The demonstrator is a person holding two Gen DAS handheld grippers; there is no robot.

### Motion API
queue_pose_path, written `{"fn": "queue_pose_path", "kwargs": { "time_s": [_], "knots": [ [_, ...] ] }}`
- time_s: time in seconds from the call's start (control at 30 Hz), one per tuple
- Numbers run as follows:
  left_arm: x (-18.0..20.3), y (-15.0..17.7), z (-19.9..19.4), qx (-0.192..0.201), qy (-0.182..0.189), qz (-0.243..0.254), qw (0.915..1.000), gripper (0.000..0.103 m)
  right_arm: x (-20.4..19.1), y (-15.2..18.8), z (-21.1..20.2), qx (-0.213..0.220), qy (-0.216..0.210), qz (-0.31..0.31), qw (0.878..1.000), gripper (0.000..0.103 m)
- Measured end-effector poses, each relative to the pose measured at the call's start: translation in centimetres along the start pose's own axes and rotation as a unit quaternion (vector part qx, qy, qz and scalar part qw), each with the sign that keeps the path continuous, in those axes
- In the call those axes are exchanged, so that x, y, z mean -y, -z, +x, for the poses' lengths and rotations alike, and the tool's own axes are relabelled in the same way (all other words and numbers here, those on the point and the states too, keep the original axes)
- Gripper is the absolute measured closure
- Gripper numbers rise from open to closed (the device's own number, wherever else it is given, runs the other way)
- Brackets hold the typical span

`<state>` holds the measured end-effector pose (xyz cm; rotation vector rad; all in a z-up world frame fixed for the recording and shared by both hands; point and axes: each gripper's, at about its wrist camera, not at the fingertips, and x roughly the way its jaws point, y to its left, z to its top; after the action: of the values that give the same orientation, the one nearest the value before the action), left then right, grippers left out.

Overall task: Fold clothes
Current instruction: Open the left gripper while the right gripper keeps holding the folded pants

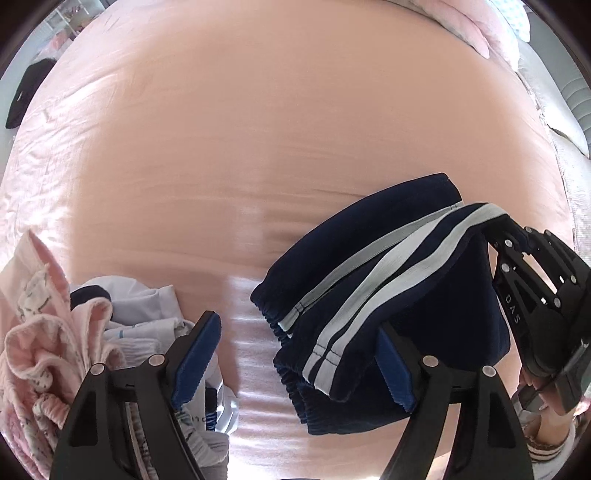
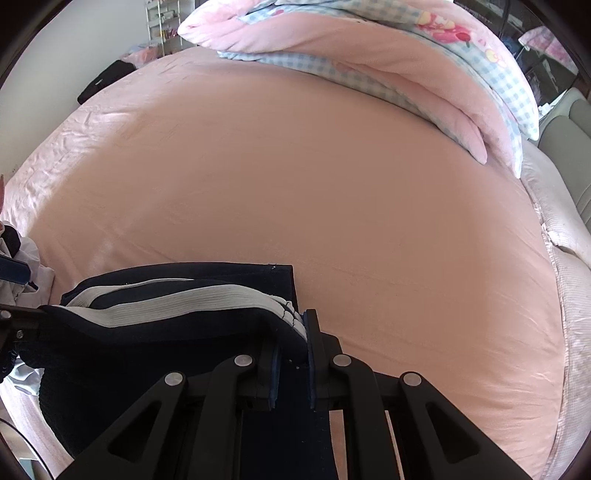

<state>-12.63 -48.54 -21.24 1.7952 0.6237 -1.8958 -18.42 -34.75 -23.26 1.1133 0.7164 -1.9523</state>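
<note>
Trousers: the navy striped track trousers point(image 1: 373, 295) were seen partly folded on the pink bed sheet point(image 1: 258, 129).
Left hand-held gripper point(image 1: 295, 354): released, nothing between its jaws.
Right hand-held gripper point(image 2: 291, 354): clenched on the trousers' striped edge.
Advice: that edge should be laid squarely over the lower layer before release.

Both grippers are black, with triangular cut-outs in the arms, silver rivets and blue ribbed pads point(image 1: 195, 362). The right gripper point(image 1: 491, 230) bears white letters "DAS".

Big bed with a pink sheet point(image 2: 295, 184), folded pink gingham duvet point(image 2: 388, 66) at the far end, white shelf point(image 2: 162, 26) by the wall.
</note>
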Motion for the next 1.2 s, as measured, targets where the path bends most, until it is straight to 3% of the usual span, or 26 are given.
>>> {"fn": "queue_pose_path", "kwargs": {
  "time_s": [0.23,0.33,0.5,0.63,0.7,0.77,0.8,0.97,1.1,1.2],
  "knots": [
    [1.2,3.7,-2.3,0.034,-0.034,0.019,0.9986,0.023,0.7,-0.1,-0.6,-0.003,0.026,0.014,1.0,0.094],
    [1.1,3.2,-3.3,0.055,-0.043,0.02,0.9974,0.023,0.7,0.0,-0.8,-0.008,0.02,0.02,1.0,0.094],
    [2.1,2.2,-5.0,0.083,-0.094,0.045,0.9912,0.023,1.1,1.1,-1.6,-0.007,0.016,0.033,0.999,0.094],
    [3.0,2.3,-6.9,0.106,-0.064,0.052,0.991,0.023,1.6,2.0,-3.0,-0.004,0.008,0.043,0.999,0.093],
    [3.1,1.8,-8.9,0.118,-0.053,0.053,0.9902,0.023,1.7,2.5,-3.9,0.004,0.011,0.043,0.999,0.08],
    [3.2,2.2,-9.6,0.128,-0.05,0.056,0.9889,0.023,1.8,2.7,-4.9,0.016,0.025,0.039,0.999,0.044],
    [3.3,2.5,-9.8,0.134,-0.048,0.057,0.9882,0.023,1.9,2.9,-5.6,0.025,0.026,0.04,0.999,0.039],
    [3.1,5.0,-10.5,0.152,-0.028,0.046,0.9869,0.023,2.1,3.5,-8.3,0.047,0.013,0.05,0.998,0.036],
    [2.4,8.1,-9.7,0.174,-0.001,-0.013,0.9847,0.023,2.1,4.5,-9.2,0.051,-0.009,0.053,0.997,0.036],
    [3.4,10.2,-8.8,0.208,-0.027,-0.018,0.9776,0.023,1.8,5.5,-9.4,0.049,-0.012,0.046,0.998,0.036]
  ]
}}
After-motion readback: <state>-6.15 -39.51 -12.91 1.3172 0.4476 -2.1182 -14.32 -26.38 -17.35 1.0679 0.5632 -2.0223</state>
